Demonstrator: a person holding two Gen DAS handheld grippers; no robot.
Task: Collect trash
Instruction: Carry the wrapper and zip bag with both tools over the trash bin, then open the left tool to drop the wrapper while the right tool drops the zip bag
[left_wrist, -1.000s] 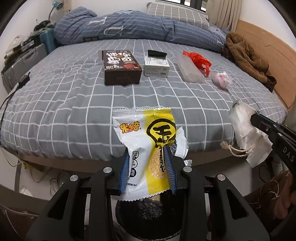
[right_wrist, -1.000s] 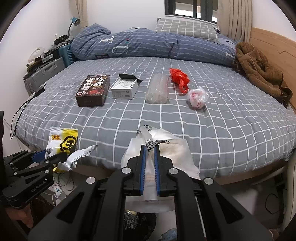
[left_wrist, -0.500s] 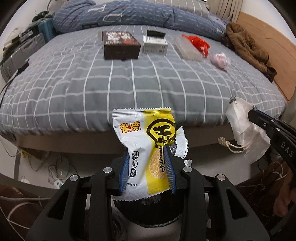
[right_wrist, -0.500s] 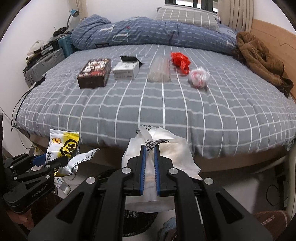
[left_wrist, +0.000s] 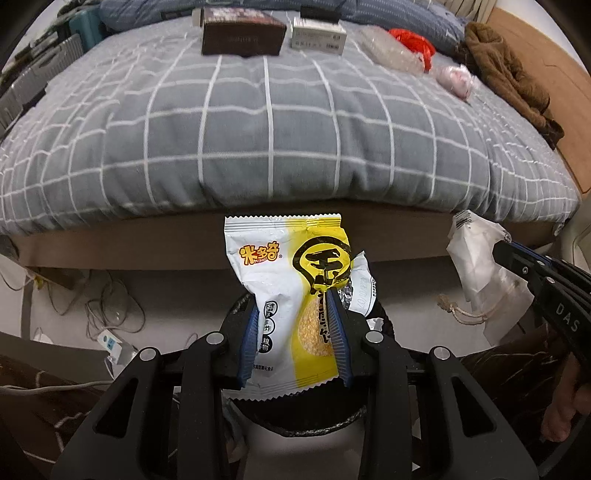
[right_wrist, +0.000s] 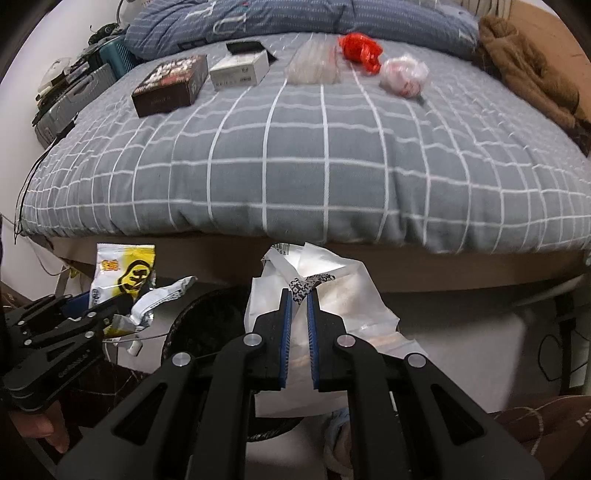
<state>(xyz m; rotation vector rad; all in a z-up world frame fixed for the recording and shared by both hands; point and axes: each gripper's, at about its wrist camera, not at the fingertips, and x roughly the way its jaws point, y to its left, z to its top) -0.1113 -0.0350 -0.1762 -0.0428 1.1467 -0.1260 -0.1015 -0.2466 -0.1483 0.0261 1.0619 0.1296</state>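
My left gripper (left_wrist: 293, 295) is shut on a yellow and white snack wrapper (left_wrist: 288, 266), with a crumpled silver wrapper (left_wrist: 364, 282) tucked behind it. It hangs above a round bin lined with a black bag (left_wrist: 317, 421). My right gripper (right_wrist: 299, 293) is shut on a white paper bag (right_wrist: 321, 269) over the same black-lined bin (right_wrist: 207, 321). In the right wrist view, the left gripper (right_wrist: 122, 299) and its snack wrapper (right_wrist: 123, 269) sit at the lower left. In the left wrist view the right gripper (left_wrist: 496, 249) and its white bag (left_wrist: 480, 258) are at the right edge.
A bed with a grey checked cover (right_wrist: 295, 155) fills the upper view. On it lie a dark box (right_wrist: 170, 85), a white box (right_wrist: 240, 68), a clear plastic pack (right_wrist: 314, 64), a red bag (right_wrist: 360, 50) and a crumpled clear bag (right_wrist: 404, 75). Cables (left_wrist: 103, 310) trail on the floor.
Both grippers have sunk and tipped downward with their trash, from level with the bed's top to below its edge. The bin rim now shows more under them.
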